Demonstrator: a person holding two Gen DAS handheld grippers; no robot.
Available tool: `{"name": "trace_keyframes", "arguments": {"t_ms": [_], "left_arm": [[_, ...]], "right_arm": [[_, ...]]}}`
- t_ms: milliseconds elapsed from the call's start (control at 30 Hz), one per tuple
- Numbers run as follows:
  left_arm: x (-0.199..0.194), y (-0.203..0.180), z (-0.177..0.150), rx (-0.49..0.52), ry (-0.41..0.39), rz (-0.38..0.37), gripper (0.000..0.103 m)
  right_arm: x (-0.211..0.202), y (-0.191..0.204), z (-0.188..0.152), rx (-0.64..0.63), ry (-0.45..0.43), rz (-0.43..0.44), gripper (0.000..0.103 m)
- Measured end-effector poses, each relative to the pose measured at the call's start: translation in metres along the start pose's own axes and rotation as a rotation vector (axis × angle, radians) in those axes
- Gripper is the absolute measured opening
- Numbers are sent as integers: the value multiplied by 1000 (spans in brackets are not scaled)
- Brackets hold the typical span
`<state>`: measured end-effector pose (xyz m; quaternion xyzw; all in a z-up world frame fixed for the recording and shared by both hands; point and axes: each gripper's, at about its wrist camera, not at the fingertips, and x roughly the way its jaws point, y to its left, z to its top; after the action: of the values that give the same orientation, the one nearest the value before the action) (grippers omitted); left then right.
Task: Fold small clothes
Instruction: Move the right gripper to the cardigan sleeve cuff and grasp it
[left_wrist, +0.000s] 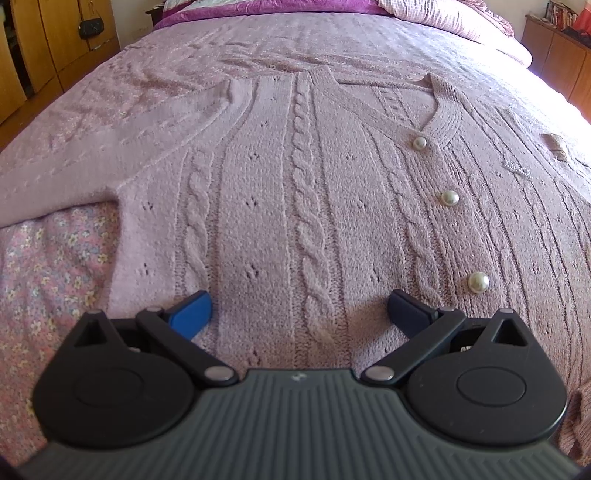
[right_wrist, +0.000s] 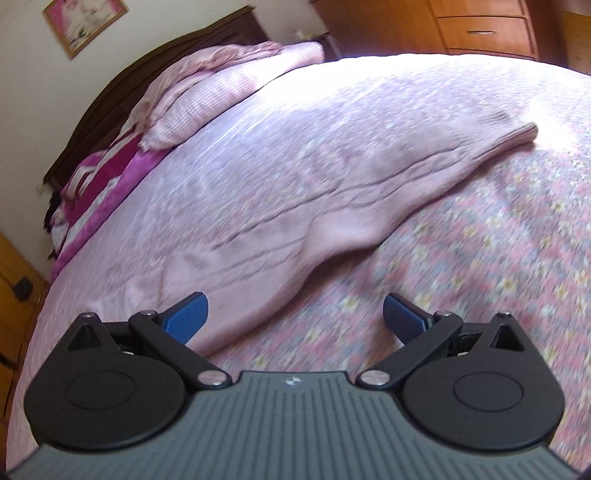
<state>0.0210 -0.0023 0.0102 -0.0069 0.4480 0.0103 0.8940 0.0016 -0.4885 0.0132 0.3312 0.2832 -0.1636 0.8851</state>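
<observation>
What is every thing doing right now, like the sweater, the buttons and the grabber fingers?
Cardigan: spread flat on the bed, front up, not folded yet.
Pearl buttons: fastened, in a row down the front.
Sleeve: stretched out sideways, a bit wrinkled.
Left gripper: fingers wide open, holding nothing, over the cardigan's lower part.
Right gripper: fingers wide open, holding nothing, near the sleeve.
Pillow: lying at the head of the bed.

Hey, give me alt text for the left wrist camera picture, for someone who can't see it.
A pink cable-knit cardigan with pearl buttons lies flat, front up and buttoned, on a bed with a pink floral bedspread. The open left claw hangs over its lower part, blue fingertips spread wide, gripping nothing. One sleeve stretches out to the left.
</observation>
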Motion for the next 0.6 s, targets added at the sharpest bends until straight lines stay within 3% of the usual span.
{"name": "trace_keyframes", "arguments": {"t_ms": [200, 600], "left_arm": [[2, -2, -1, 9, -3, 7, 103], [2, -2, -3, 15, -16, 7, 103]], "right_arm": [[23, -30, 29, 76, -42, -6, 103], [65, -49, 60, 121, -159, -6, 103]]}}
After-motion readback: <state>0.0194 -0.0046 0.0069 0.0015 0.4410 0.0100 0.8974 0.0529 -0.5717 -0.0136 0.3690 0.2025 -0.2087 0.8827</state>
